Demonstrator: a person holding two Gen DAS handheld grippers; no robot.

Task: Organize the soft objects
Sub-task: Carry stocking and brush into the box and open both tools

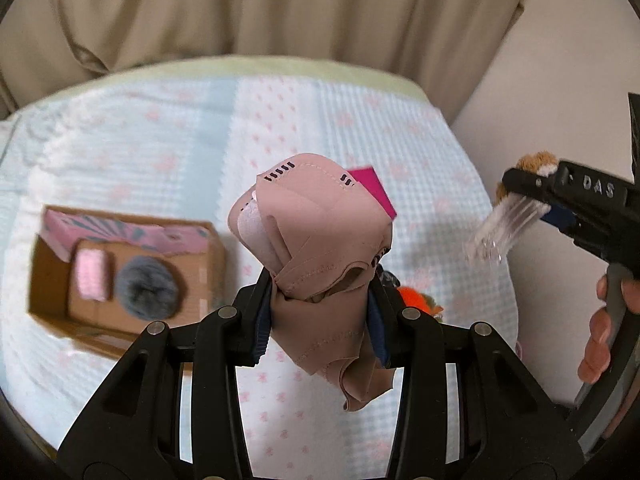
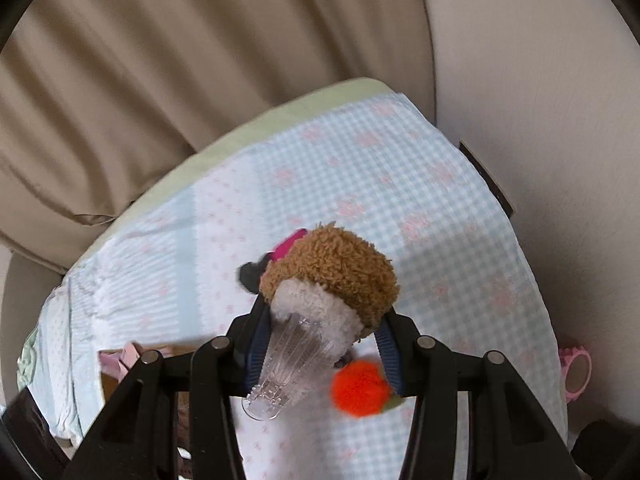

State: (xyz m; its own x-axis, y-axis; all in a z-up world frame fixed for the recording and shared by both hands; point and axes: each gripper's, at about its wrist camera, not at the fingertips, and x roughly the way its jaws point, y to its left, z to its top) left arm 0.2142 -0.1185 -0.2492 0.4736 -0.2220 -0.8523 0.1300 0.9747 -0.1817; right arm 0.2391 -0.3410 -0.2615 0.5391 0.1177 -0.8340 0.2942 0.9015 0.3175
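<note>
- My left tongs are clamped on a bunched pinkish-tan fabric piece with stitched seams and a magenta tag, held up over the bed.
- My right tongs are pinched tight on a brown-and-white plush toy; a clear ribbed plastic piece hangs from the toy between the jaws.
- Done so far, as I judge it: the cardboard box near the bed's left edge already holds a grey pom-pom and a pink fuzzy item.
- Left: both held items look headed for the box, neither is over it yet.
- Also left: an orange pom-pom lies loose on the bed below my right tongs, toward the right edge.
- Surface: a bed with a pale blue-and-white quilt, pink flower print, green trim at the far edge.
- Room: beige curtains behind the bed, plain wall at the right, a pink roll-like item off the right edge, can't tell what.
</note>
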